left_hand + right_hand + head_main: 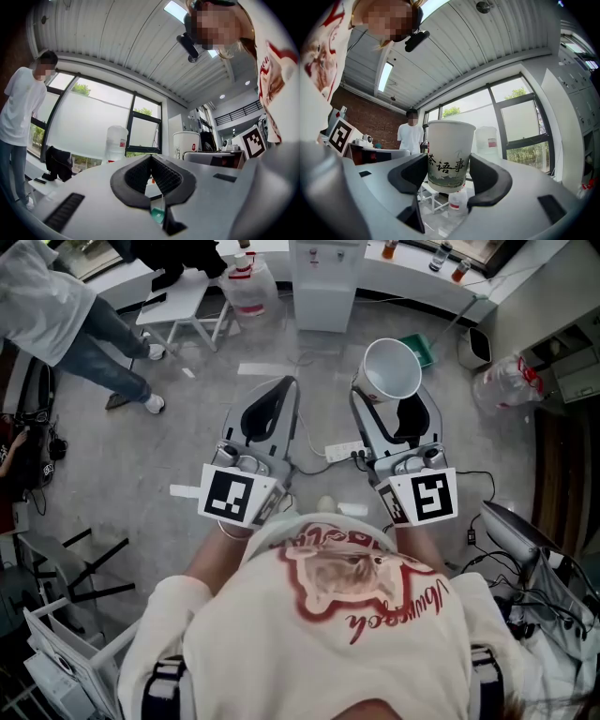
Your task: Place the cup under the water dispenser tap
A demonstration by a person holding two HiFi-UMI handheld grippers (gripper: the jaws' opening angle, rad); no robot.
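Observation:
A white paper cup (392,369) with black characters and a landscape print (449,154) is held upright in my right gripper (394,401), whose jaws (448,182) are shut on its lower half. The cup hangs in the air above the floor, well short of the white water dispenser (327,277) at the far wall. My left gripper (281,390) is level with the right one and to its left. It is shut (159,206) with nothing in it. From the left gripper view the cup (186,144) shows off to the right.
A large water bottle (248,287) stands left of the dispenser, beside a small white table (183,301). A person (66,324) stands at the far left. A power strip (342,451) and cables lie on the floor below the grippers. A green item (424,348) lies behind the cup.

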